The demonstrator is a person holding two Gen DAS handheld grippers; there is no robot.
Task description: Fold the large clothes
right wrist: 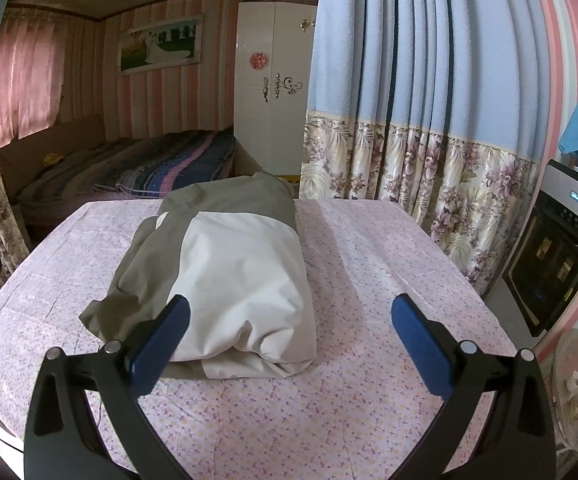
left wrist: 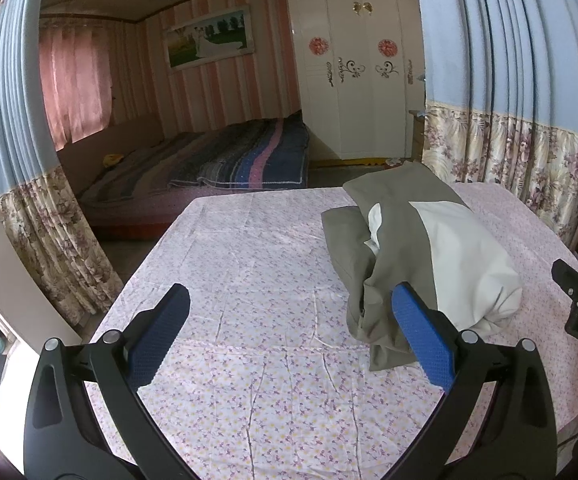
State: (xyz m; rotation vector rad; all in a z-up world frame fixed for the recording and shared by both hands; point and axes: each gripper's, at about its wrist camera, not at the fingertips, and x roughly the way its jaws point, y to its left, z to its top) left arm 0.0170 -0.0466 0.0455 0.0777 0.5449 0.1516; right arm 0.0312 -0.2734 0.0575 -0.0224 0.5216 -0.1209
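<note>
While both my grippers (left [left wrist: 291,330], right [right wrist: 291,338]) hover released, the grey-and-white garment [right wrist: 225,276] lies bundled on the bed [right wrist: 369,420] beyond my fingers.

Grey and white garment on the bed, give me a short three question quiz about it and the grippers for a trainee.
1. True or false: the left hand-held gripper is shut on the grey and white garment.
2. Multiple choice: the garment lies on A) the floral sheet, B) the floor, C) the striped blanket.
3. Fill in: the right hand-held gripper is ____, holding nothing.

Key: 1 false, its jaws stand apart and empty; 2 A; 3 open.
</note>
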